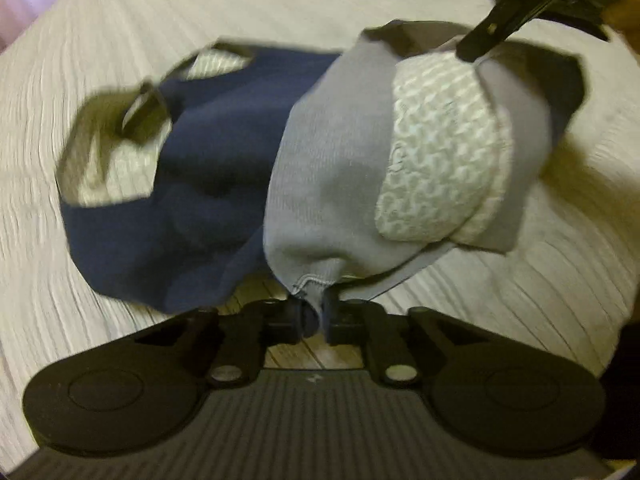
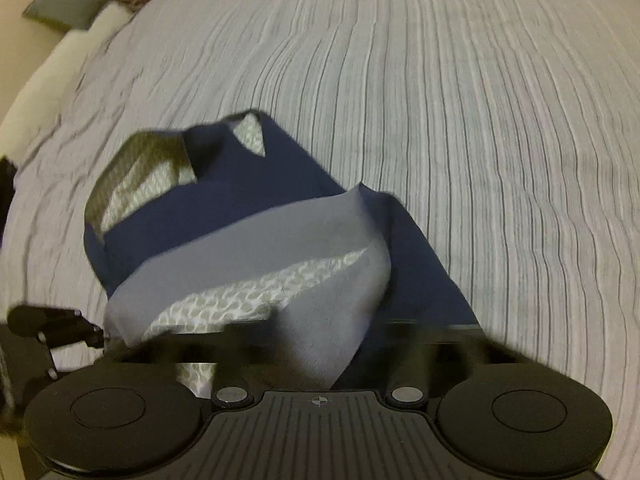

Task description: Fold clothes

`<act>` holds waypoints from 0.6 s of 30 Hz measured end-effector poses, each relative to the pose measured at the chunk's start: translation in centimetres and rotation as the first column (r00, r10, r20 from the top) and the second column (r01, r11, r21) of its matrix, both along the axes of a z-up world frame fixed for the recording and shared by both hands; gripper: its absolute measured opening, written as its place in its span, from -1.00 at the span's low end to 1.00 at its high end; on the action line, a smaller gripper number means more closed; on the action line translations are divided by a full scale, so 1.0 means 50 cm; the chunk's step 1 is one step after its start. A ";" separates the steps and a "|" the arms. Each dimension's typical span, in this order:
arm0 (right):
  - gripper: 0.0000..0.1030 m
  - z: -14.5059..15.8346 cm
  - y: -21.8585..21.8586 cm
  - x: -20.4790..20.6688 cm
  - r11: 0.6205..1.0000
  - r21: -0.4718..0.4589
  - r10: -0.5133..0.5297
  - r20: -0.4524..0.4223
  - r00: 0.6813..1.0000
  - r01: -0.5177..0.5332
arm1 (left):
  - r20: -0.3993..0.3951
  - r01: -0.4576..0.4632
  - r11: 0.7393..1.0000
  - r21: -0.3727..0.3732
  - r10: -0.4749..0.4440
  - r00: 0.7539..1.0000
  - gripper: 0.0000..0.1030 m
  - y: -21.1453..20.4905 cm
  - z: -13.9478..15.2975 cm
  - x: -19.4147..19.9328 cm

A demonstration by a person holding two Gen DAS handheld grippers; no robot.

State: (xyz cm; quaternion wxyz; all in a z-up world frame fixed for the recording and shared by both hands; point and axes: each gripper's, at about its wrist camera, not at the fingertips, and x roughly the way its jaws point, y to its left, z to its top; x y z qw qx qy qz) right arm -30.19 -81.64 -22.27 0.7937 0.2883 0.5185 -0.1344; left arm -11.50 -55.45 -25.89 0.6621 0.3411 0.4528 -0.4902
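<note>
A garment [image 1: 320, 168] with a navy half [image 1: 180, 200], a grey half and a white patterned lining lies bunched on the striped bedspread [image 1: 120, 20]. My left gripper [image 1: 314, 312] is shut on the grey stitched hem at the near edge. My right gripper [image 1: 472, 50] comes in from the top right, its tips pinched together on the garment's far grey edge. In the right wrist view the garment [image 2: 280, 232] drapes over this gripper's fingertips and hides them. The left gripper [image 2: 100, 334] shows at the cloth's left corner.
The striped bedspread [image 2: 480, 120] stretches wide behind and to the right of the garment. A grey cushion [image 2: 60, 12] and a cream bed edge [image 2: 40, 76] sit at the far left. Wooden floor [image 1: 304, 350] shows under my left gripper, so the bed's edge is close.
</note>
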 end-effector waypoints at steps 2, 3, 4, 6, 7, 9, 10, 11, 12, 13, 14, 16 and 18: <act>-0.90 0.027 -0.009 -0.034 1.000 -0.020 -0.016 0.003 1.000 0.016 | 0.017 0.009 0.999 -0.053 -0.008 1.000 -0.95 0.023 0.052 0.008; -0.91 0.046 -0.014 -0.053 0.999 -0.042 -0.025 0.008 1.000 0.025 | 0.041 -0.004 0.996 -0.085 0.008 0.999 -0.95 0.039 0.085 0.016; -0.91 0.070 -0.016 -0.078 0.996 -0.073 -0.042 0.012 0.999 0.043 | 0.064 -0.016 0.993 -0.117 0.024 0.998 -0.96 0.056 0.118 0.025; -0.91 0.123 -0.018 -0.133 0.986 -0.144 -0.085 0.023 0.996 0.087 | 0.093 -0.023 0.987 -0.159 0.038 0.995 -1.00 0.104 0.178 0.025; -0.91 0.150 -0.019 -0.162 0.978 -0.176 -0.112 0.029 0.993 0.115 | 0.104 -0.022 0.984 -0.176 0.041 0.994 -1.00 0.130 0.207 0.022; -0.92 0.198 0.005 -0.219 0.959 -0.234 -0.159 0.038 0.987 0.163 | 0.127 -0.021 0.978 -0.210 0.049 0.991 -1.00 0.182 0.264 0.016; -0.92 0.221 0.019 -0.247 0.947 -0.262 -0.181 0.043 0.983 0.185 | 0.138 -0.020 0.974 -0.226 0.053 0.989 -1.00 0.208 0.293 0.013; -0.92 0.240 0.040 -0.273 0.939 -0.286 -0.189 0.040 0.981 0.192 | 0.145 -0.012 0.973 -0.232 0.046 0.988 -1.00 0.238 0.312 0.005; -0.92 0.250 0.064 -0.292 0.936 -0.300 -0.187 0.030 0.982 0.187 | 0.148 0.007 0.976 -0.220 0.026 0.989 -1.00 0.272 0.317 -0.010; -0.92 0.251 0.095 -0.308 0.936 -0.306 -0.181 0.012 0.983 0.176 | 0.150 0.025 0.980 -0.199 0.006 0.989 -1.00 0.301 0.315 -0.026; -0.93 0.248 0.129 -0.323 0.936 -0.311 -0.174 -0.008 0.985 0.163 | 0.145 0.038 0.984 -0.172 -0.013 0.989 -1.00 0.325 0.305 -0.041; -0.93 0.230 0.185 -0.351 0.940 -0.302 -0.180 -0.045 0.983 0.158 | 0.131 0.068 0.991 -0.116 -0.053 0.990 -1.00 0.366 0.273 -0.072; -0.94 0.211 0.225 -0.383 0.940 -0.290 -0.212 -0.075 0.974 0.182 | 0.132 0.105 0.991 -0.078 -0.094 0.987 -1.00 0.378 0.239 -0.096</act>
